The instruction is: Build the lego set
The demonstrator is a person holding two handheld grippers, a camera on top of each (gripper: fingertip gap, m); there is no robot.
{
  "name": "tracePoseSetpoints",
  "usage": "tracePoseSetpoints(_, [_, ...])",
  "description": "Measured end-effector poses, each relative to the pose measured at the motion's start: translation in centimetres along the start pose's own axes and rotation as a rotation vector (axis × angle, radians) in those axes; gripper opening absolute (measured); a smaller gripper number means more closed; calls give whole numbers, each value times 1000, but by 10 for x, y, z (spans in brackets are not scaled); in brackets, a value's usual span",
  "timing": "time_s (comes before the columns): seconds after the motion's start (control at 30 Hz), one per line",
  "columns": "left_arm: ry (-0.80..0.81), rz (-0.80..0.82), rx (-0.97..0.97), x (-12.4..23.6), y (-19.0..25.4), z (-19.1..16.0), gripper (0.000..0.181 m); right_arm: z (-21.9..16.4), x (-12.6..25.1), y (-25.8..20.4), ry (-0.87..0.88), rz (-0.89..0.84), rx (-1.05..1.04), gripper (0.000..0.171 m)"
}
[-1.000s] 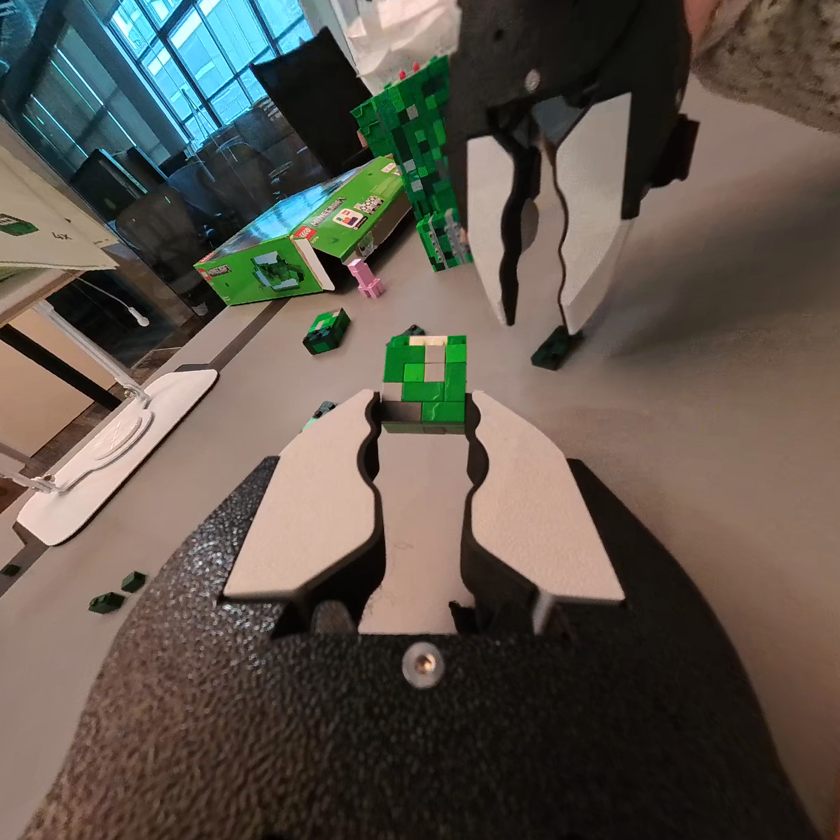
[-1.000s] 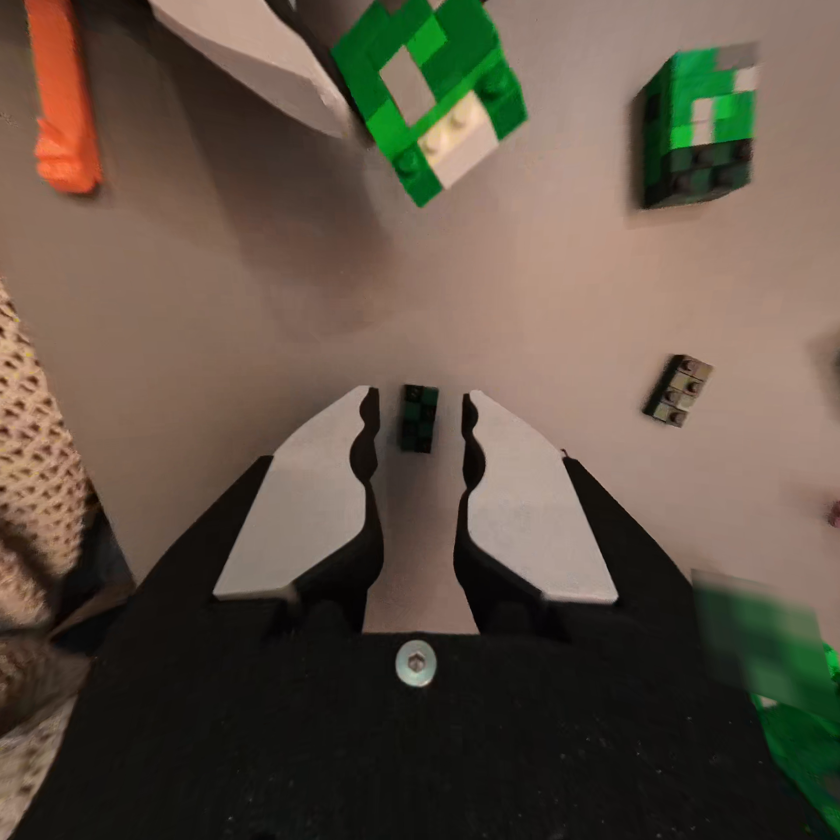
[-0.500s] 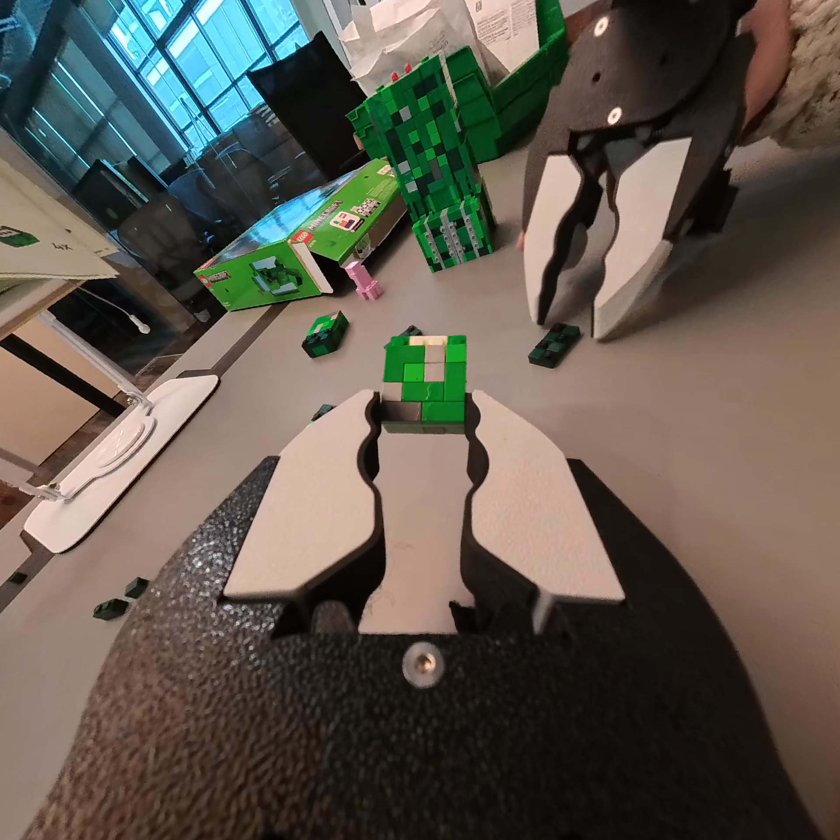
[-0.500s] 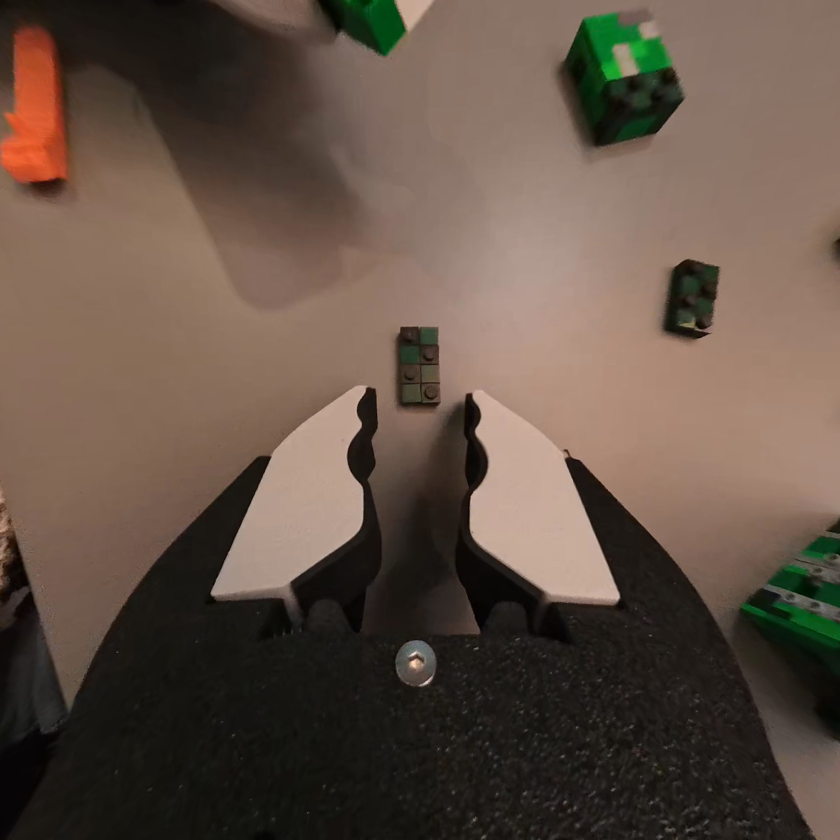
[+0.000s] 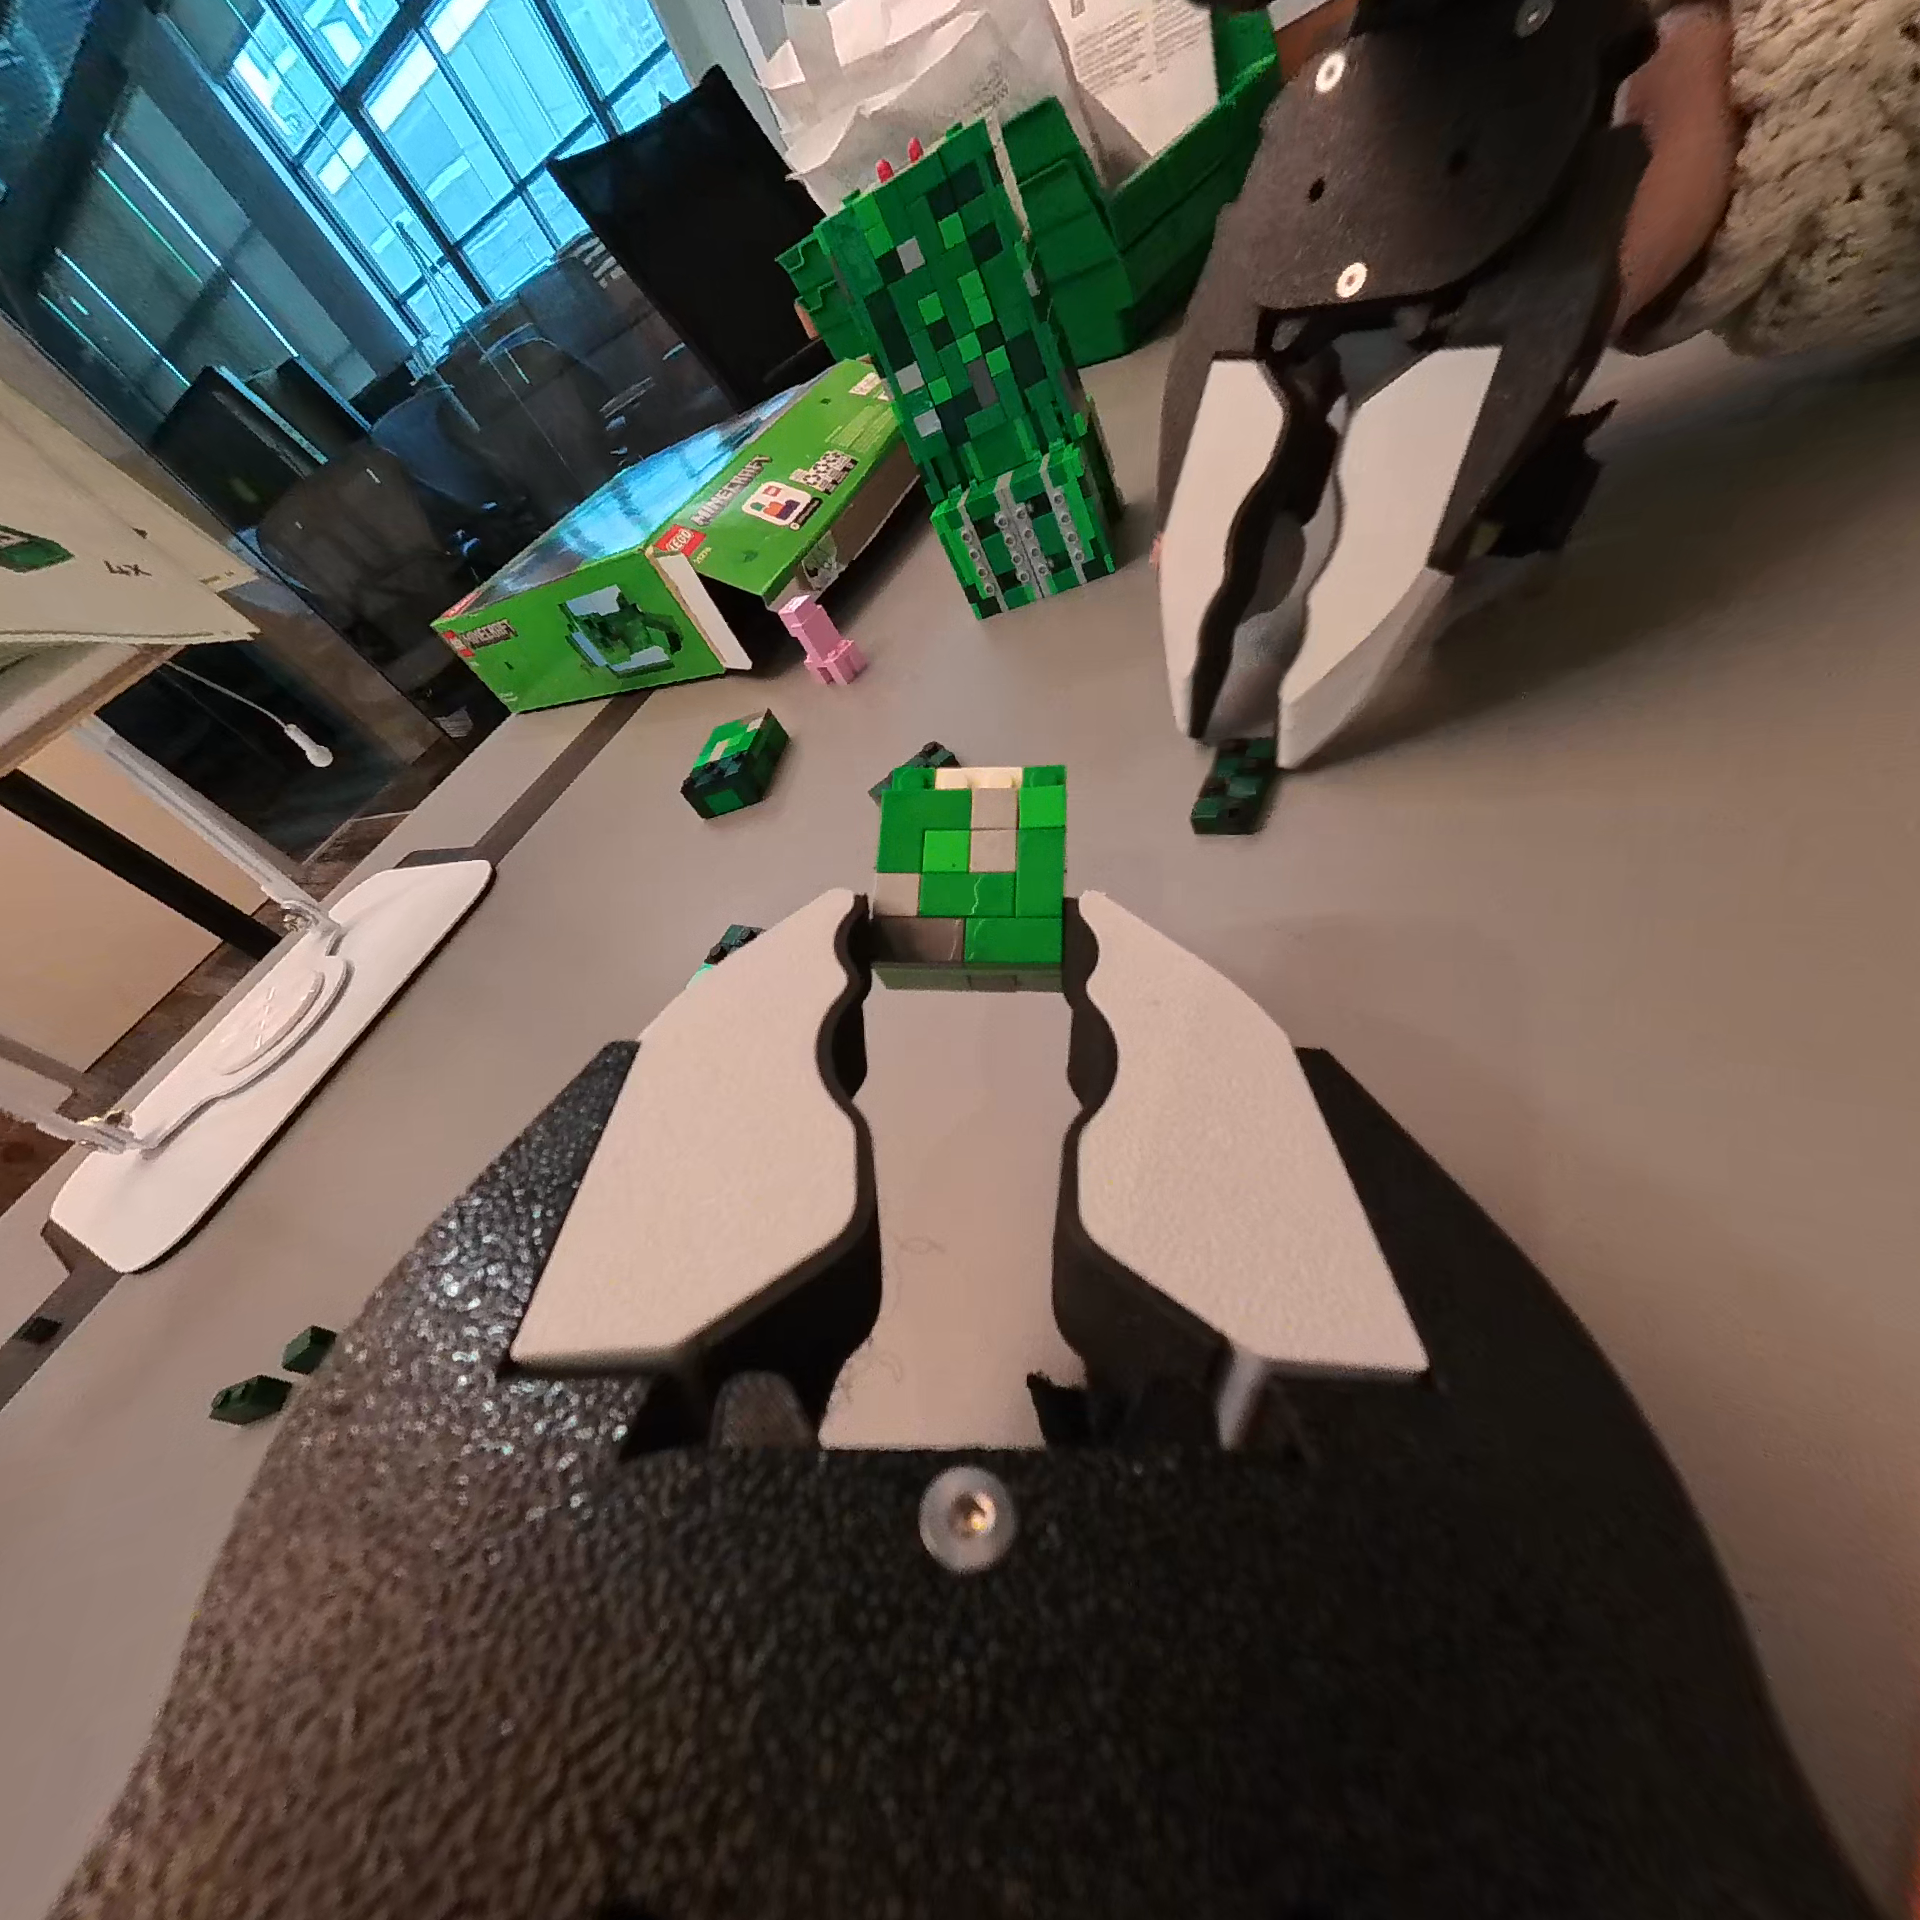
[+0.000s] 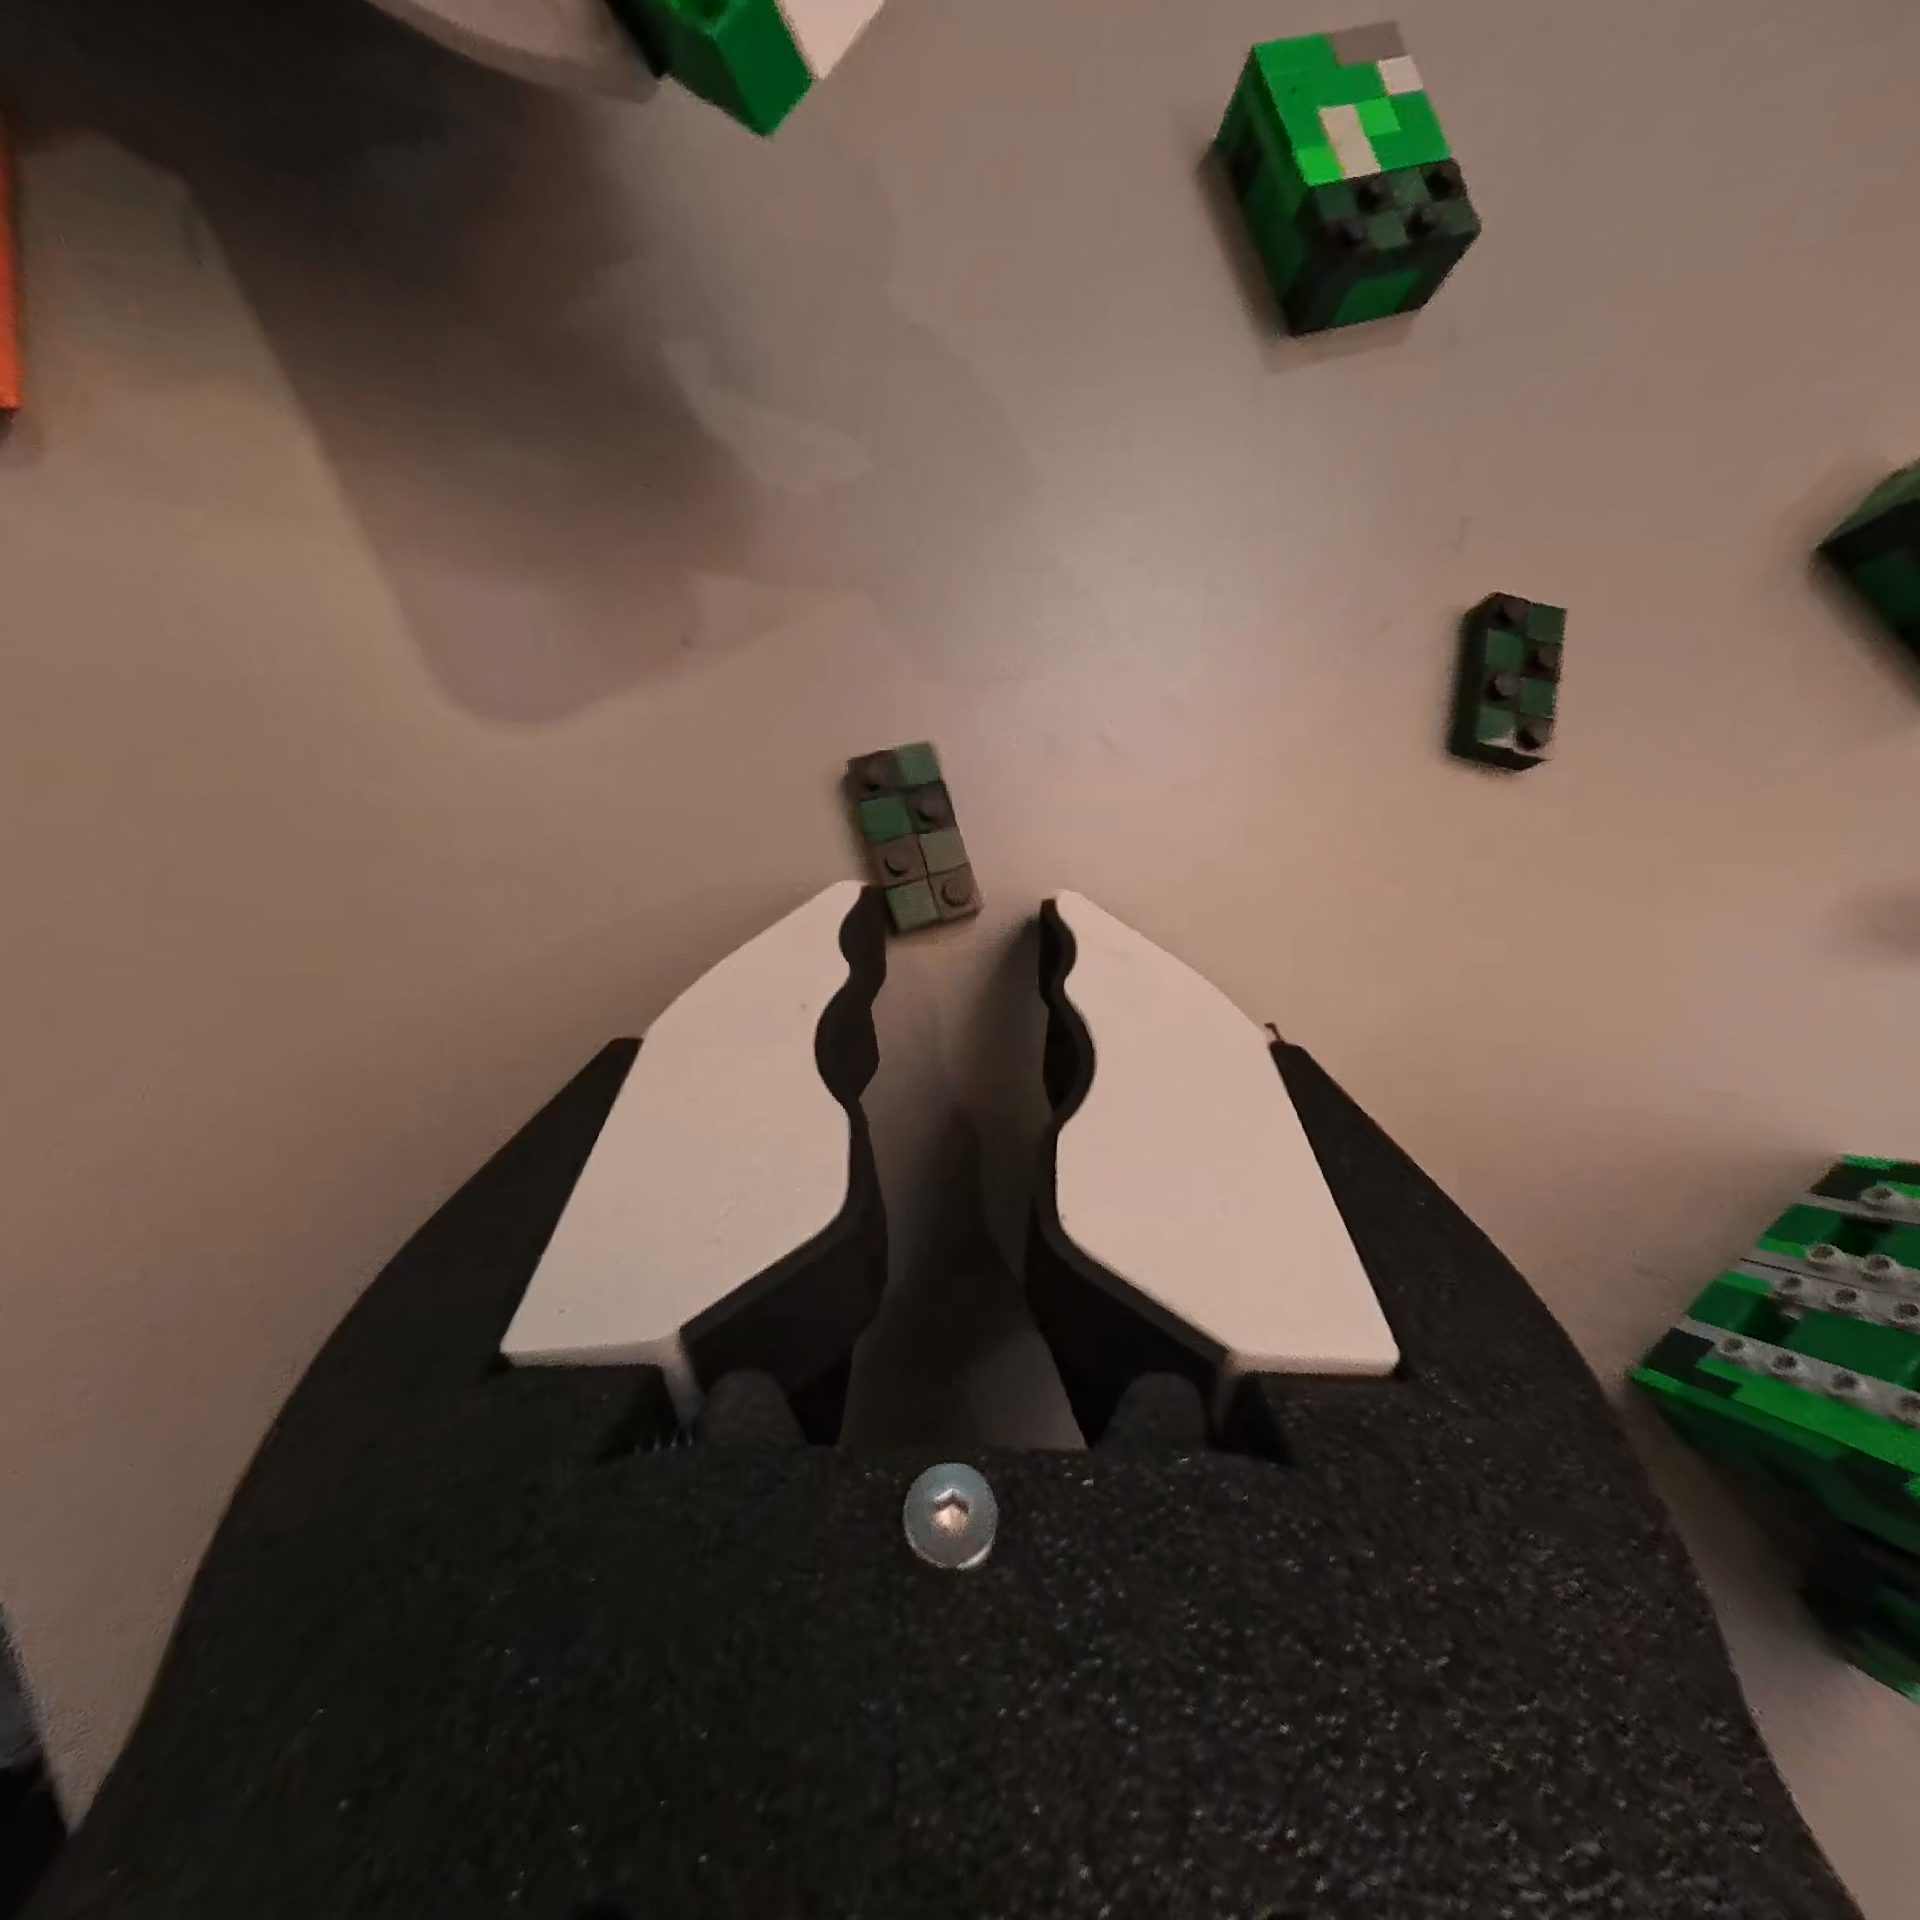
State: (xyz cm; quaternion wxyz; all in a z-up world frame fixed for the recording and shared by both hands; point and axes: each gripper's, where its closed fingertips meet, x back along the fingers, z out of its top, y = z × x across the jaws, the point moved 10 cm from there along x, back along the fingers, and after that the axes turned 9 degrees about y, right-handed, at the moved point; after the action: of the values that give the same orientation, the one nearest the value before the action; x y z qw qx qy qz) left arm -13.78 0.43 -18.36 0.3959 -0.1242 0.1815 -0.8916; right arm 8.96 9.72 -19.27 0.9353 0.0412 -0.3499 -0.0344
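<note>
My left gripper [image 5: 966,925] is shut on a green, grey and white lego block [image 5: 977,862] and holds it at its fingertips just above the grey table [image 5: 1455,1039]. The block's corner also shows at the top of the right wrist view [image 6: 727,52]. My right gripper [image 6: 956,904] is open and empty, pointing down at the table. A small dark green studded plate [image 6: 914,836] lies flat just ahead of its left fingertip, outside the jaws. In the left wrist view the right gripper [image 5: 1242,743] stands over that plate [image 5: 1231,795].
A tall green lego figure [image 5: 966,343] stands at the back by an open green box [image 5: 665,561] and a pink lego pig [image 5: 821,644]. A green cube [image 6: 1351,177], a dark brick [image 6: 1507,681] and an orange tool [image 6: 5,270] lie nearby. A white stand base [image 5: 260,1049] sits at left. There is about 12 centimeters between the tips of the two grippers. To reach the dark brick [image 6: 1507,681] in a straight line is about 10 centimeters for my right fingers, about 15 centimeters for my left.
My right gripper has drawn back from the dark green plate, which was between its fingers and now lies ahead of the tips. The left gripper has kept still with its block.
</note>
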Motion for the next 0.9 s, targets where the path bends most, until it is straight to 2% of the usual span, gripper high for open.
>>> tracePoseSetpoints(0.1, [-1,4,-1,0,0,0,35,2,-2,11,-1,-175,-25,13])
tracePoseSetpoints(0.17, [-3,8,-1,1,-1,0,35,6,-1,12,37,-234,-54,11])
tracePoseSetpoints(0.3, [-5,10,-2,1,-1,0,35,9,0,4,60,-110,-147,26])
tracePoseSetpoints(0.53, [1,-14,-3,0,1,0,35,-1,-3,7,82,-21,-24,38])
tracePoseSetpoints(0.63, [17,-50,2,0,2,1,35,-4,-7,19,86,73,-33,46])
tracePoseSetpoints(0.77, [19,-124,29,1,5,2,35,-1,-11,29,79,165,-13,46])
tracePoseSetpoints(0.83, [33,-127,55,1,6,5,35,2,-13,33,64,190,-12,36])
tracePoseSetpoints(0.9, [61,-115,99,1,6,9,35,5,-15,35,52,225,-23,32])
